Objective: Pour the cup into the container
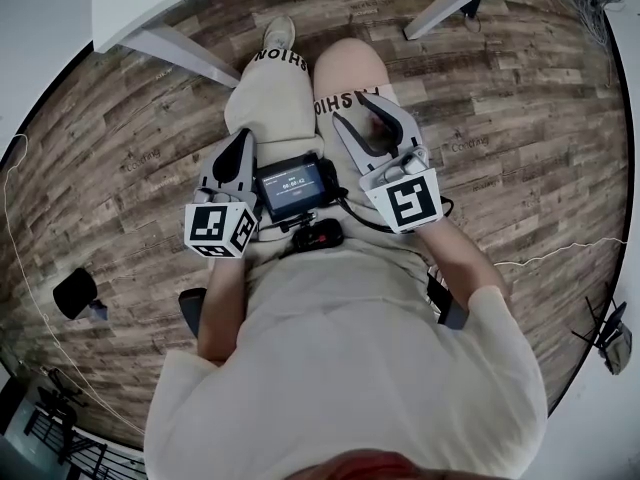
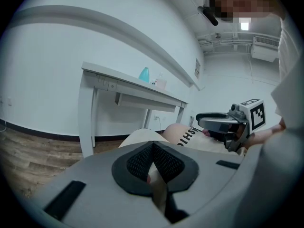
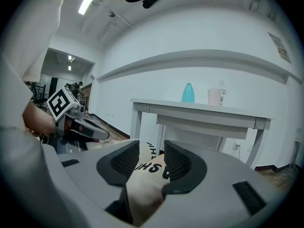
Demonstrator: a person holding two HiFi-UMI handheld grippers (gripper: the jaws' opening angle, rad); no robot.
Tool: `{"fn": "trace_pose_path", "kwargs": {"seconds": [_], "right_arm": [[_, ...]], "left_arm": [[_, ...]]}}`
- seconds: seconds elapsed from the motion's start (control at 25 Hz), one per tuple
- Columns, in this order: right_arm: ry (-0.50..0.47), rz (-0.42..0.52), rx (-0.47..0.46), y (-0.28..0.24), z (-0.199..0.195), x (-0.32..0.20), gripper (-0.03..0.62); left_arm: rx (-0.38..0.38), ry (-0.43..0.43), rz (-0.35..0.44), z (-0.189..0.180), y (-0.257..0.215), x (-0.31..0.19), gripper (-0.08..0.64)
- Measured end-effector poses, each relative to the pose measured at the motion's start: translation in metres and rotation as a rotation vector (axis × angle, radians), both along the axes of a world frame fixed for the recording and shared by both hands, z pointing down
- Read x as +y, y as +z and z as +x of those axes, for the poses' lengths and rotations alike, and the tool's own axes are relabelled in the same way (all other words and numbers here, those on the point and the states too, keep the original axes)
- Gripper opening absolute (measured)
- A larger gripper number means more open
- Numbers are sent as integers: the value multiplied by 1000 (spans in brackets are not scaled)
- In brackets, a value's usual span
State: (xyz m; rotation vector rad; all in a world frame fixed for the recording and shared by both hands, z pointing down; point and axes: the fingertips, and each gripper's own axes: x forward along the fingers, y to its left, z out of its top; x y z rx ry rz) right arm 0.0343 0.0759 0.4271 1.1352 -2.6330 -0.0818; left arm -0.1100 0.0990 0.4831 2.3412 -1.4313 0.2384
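A blue cup stands upright on a white table, with a pale see-through container just to its right. The left gripper view shows the same cup and container far off on the table. Both grippers hover over the seated person's lap, well short of the table. My left gripper is shut, its pads meeting at the tips with nothing held. My right gripper is open; only a trouser leg shows behind the gap between its pads.
A small device with a lit screen rests on the person's lap between the grippers. White table legs rise from the wood-plank floor ahead. A black object and thin cables lie on the floor to the left.
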Motion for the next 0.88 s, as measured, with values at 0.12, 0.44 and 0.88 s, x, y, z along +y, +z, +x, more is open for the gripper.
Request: {"fn": "trace_pose_path", "kwargs": {"seconds": [0.12, 0.44, 0.88], "right_arm": [[3, -5, -1, 1, 3, 2, 155], [16, -4, -19, -2, 7, 1, 155], [0, -10, -23, 4, 2, -3, 155]], "left_arm": [[0, 3, -10, 3, 2, 3, 11], [14, 2, 4, 1, -8, 1, 11], [3, -6, 0, -2, -7, -2, 11]]}}
